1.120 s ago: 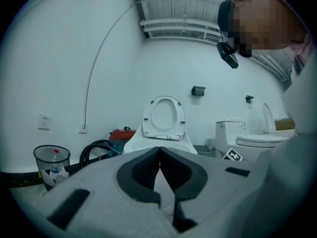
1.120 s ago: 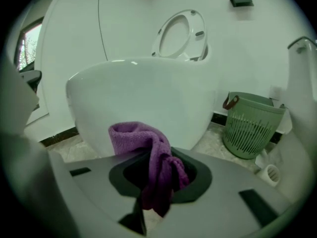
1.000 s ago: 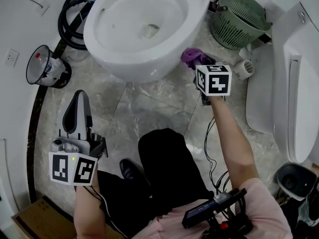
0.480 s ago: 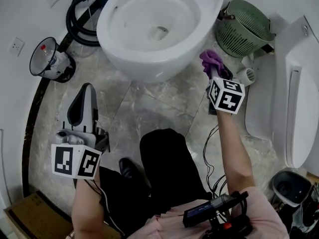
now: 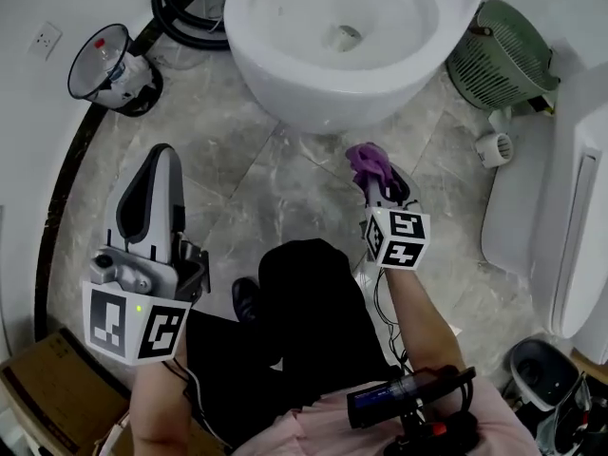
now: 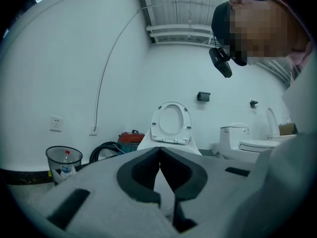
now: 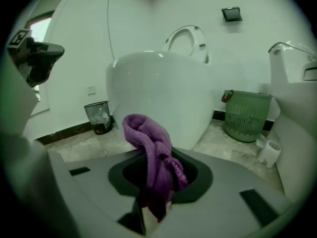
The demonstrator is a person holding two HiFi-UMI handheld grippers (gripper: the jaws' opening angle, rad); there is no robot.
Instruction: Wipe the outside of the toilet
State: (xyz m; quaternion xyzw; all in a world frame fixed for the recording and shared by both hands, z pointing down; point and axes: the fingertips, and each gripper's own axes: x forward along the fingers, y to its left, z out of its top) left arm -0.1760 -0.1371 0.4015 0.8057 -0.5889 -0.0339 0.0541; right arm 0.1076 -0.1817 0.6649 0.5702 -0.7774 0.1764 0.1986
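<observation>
A white toilet (image 5: 351, 50) with its seat lifted fills the top of the head view; its bowl (image 7: 158, 93) looms ahead in the right gripper view, and it stands farther off (image 6: 171, 128) in the left gripper view. My right gripper (image 5: 378, 180) is shut on a purple cloth (image 5: 367, 163) (image 7: 153, 157), held over the floor just in front of the bowl's base and apart from it. The left gripper (image 5: 157, 183) hangs at the lower left over the floor, shut with nothing in it, its jaw tips meeting (image 6: 159, 155).
A green basket (image 5: 499, 65) and a small white roll (image 5: 494, 147) sit right of the toilet. Another white toilet (image 5: 570, 217) lies at the right edge. A wire bin (image 5: 109, 69) and black hose (image 5: 185, 8) are at upper left, a cardboard box (image 5: 38, 397) at lower left.
My right gripper with the purple cloth has pulled back from the bowl's right side to the floor in front of its base. The view has shifted, so the toilet sits further right.
</observation>
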